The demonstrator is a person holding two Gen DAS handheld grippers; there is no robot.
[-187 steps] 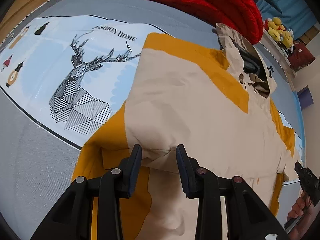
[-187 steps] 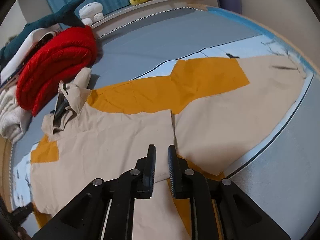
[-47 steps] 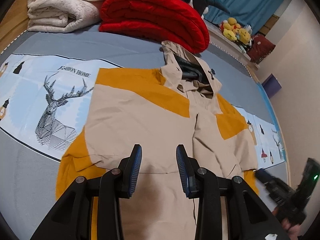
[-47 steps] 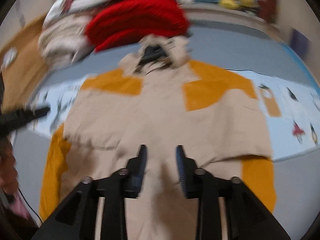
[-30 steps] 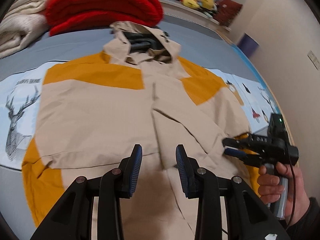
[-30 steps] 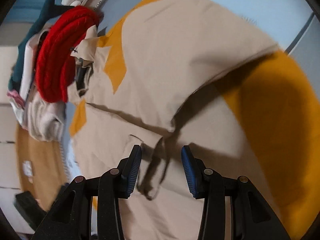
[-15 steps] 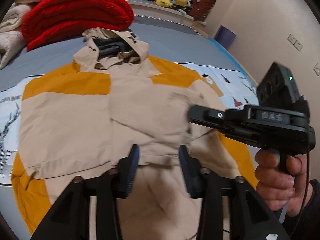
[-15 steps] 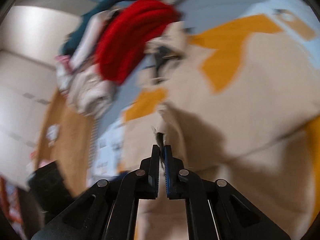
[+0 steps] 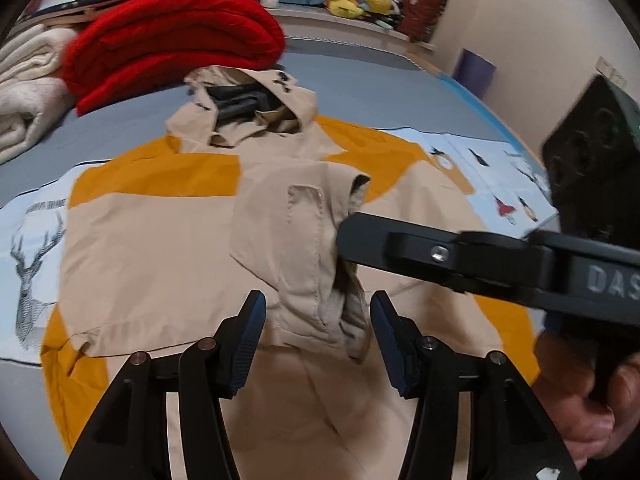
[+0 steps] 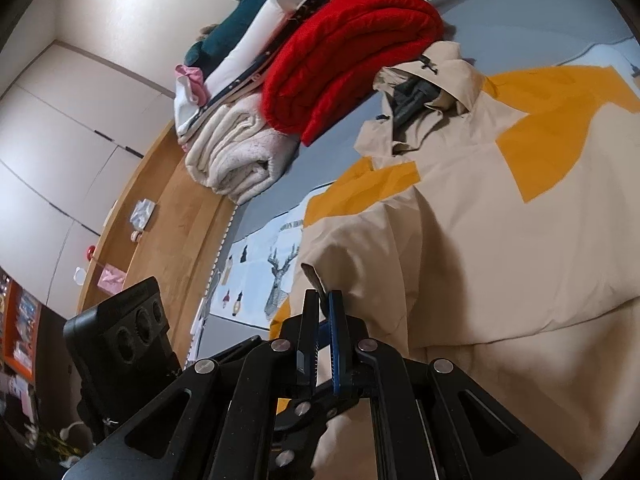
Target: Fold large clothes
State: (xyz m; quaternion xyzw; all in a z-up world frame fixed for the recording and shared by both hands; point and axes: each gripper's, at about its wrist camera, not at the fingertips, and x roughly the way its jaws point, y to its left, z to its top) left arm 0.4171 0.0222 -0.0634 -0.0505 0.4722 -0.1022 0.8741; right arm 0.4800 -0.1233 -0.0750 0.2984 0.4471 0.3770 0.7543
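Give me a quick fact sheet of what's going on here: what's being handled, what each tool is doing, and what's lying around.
garment: beige and orange hooded jacket, spread on the bed
right gripper: shut on a jacket sleeve cuff, lifting it over the jacket's middle
left gripper: jaws opening, hovering above the jacket, gripping nothing
nearby: red blanket and white blanket stacked past the hood
bed cover: blue panel with a deer drawing

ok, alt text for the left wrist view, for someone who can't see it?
The right gripper, shut on the cuff of a beige and orange jacket, lifts its sleeve over the garment's front, while the left gripper hangs above the hem, jaws opening and touching nothing. The jacket lies hood-up on a grey bed, below a folded red blanket.
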